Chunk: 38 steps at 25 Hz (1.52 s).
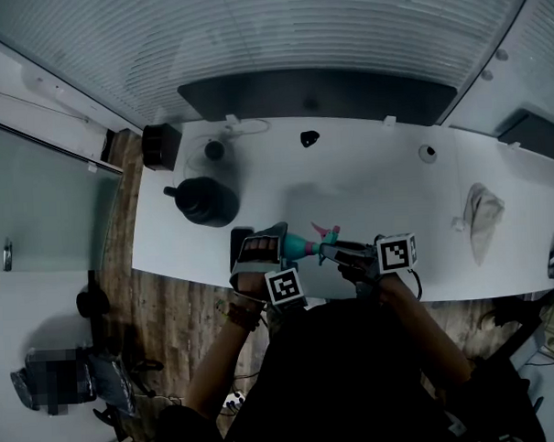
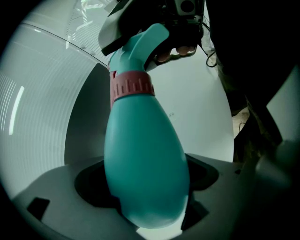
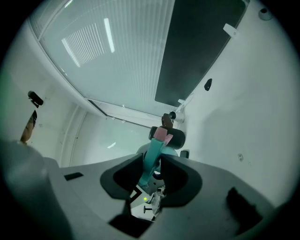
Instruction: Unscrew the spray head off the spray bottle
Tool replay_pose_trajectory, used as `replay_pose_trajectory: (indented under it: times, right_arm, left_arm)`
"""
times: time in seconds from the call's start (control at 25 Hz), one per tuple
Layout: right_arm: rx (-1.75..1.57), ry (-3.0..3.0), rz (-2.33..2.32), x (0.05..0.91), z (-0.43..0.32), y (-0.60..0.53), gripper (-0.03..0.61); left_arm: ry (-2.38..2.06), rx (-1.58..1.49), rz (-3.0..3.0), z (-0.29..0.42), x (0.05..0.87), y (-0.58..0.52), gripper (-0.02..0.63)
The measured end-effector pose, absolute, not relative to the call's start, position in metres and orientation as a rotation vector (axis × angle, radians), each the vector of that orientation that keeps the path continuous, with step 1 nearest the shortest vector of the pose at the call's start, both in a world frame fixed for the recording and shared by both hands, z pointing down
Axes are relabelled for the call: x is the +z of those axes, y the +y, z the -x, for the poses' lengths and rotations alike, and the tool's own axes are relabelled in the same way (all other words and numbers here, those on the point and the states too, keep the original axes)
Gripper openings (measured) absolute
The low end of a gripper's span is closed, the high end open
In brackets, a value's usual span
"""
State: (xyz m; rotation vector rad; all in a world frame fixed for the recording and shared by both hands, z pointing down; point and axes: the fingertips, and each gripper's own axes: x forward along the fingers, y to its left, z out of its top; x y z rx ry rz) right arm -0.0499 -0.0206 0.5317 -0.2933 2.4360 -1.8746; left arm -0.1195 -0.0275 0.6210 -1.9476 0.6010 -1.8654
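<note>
Left gripper (image 2: 147,190): jaws spread wide and clamped on the rounded lower body of the teal plastic spray bottle (image 2: 145,159), gripping it on both sides. Right gripper (image 3: 152,176): jaws drawn in and clenched on the bottle's teal plastic spray head (image 3: 151,161), with the pink nozzle tip (image 3: 163,135) projecting beyond them. The pink ribbed collar (image 2: 132,86) sits seated between spray head and bottle body; head not separated. In the head view the bottle lies roughly level between the two grippers, held clear above the near edge of the white table (image 1: 367,184), body to the left, head to the right. On the table, well apart from the bottle: a black round vessel (image 1: 203,200) at far left and a crumpled grey cloth (image 1: 483,211) at right.
</note>
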Motion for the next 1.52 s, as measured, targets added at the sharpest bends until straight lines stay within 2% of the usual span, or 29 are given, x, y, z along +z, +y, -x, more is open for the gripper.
replay_pose_trajectory:
  times: [0.4,0.64,0.84,1.12,1.52]
  right_arm:
    - [-1.777,2.615,0.227,0.525,0.042,-0.014,0.118]
    - [-1.294,3.151,0.118,0.503,0.045,-0.003,0.096]
    - [-0.757,3.45,-0.121,0.466,0.047,0.014,0.091]
    - [0.208,3.575,-0.588,0.41,0.044,0.059,0.079]
    - [1.551,3.243,-0.708,0.384,0.052,0.09,0.071]
  left_arm:
    - [0.51,-1.816,2.064,0.108,0.61,-0.02,0.417]
    - [0.402,-1.78,2.256,0.1,0.606,-0.004,0.417]
    - [0.207,-1.75,2.439,0.089,0.579,0.02,0.417]
    - [-0.293,-1.659,2.747,0.074,0.525,0.085,0.419]
    - [-1.131,-1.553,2.931,0.093,0.474,0.143,0.419]
